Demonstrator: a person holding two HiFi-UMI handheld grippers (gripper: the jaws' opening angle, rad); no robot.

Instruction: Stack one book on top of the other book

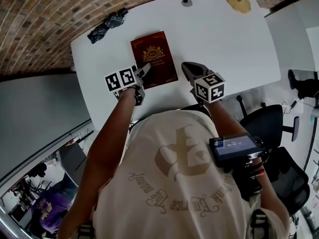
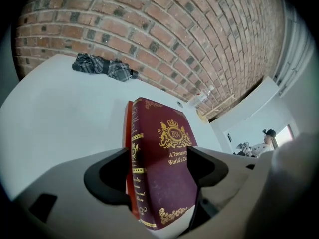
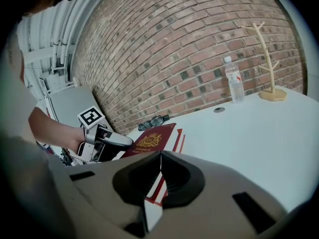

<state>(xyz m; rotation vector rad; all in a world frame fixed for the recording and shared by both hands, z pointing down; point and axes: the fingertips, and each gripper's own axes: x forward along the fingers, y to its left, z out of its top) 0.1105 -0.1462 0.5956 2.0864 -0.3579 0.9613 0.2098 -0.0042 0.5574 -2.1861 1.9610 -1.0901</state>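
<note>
If my left hand-held gripper (image 1: 143, 71), grasping the maroon book (image 1: 155, 59), drags on release, it could skew off the red book (image 2: 128, 133).

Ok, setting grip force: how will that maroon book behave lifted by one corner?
Probably stiff: the maroon book has a hard cover, thick spine, no sag between the left tool's jaws. Likely heavy for a corner grip, so it may pivot. Its smooth cover could slide on the red book beneath.

Maroon book (image 2: 167, 173) cover: gold crest "RW", title partly readable "A Treasury… World's C…"; spine print illegible.
</note>
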